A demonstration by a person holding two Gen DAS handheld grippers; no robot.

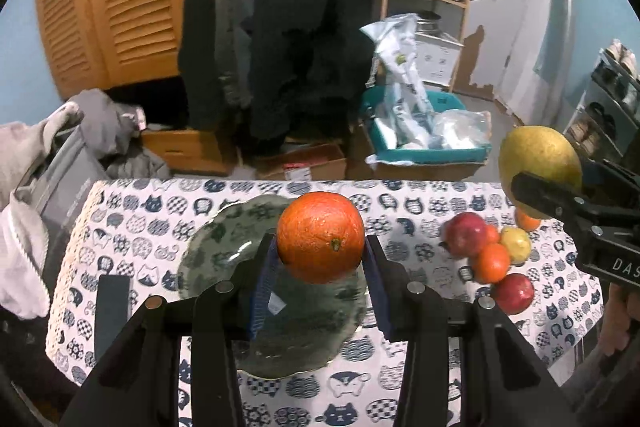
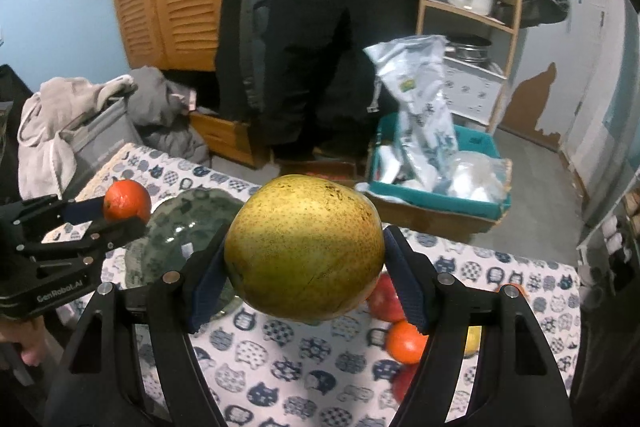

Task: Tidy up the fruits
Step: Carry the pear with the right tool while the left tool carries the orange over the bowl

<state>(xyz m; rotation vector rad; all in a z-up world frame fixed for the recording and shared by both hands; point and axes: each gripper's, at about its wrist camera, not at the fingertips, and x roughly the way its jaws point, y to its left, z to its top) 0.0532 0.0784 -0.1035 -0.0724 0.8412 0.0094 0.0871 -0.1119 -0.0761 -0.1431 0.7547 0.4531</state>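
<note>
My left gripper (image 1: pixel 320 255) is shut on an orange (image 1: pixel 320 235), held in the air above a green glass plate (image 1: pixel 208 247) on the cat-print tablecloth. My right gripper (image 2: pixel 304 267) is shut on a large yellow-green pear (image 2: pixel 302 247), raised over the table to the right of the plate (image 2: pixel 180 227). In the left wrist view the pear (image 1: pixel 538 167) and right gripper show at the far right. In the right wrist view the orange (image 2: pixel 127 201) and left gripper (image 2: pixel 100 215) show at the left. A pile of loose fruit (image 1: pixel 492 251) lies right of the plate: red apples, oranges, a small yellow fruit.
The table (image 1: pixel 400 199) ends at a far edge, beyond which stand cardboard boxes, a teal bin (image 1: pixel 424 147) with bags, a wooden louvred cabinet and hanging dark coats. A dark flat strip (image 1: pixel 112 311) lies on the cloth left of the plate. Clothes are heaped at the left.
</note>
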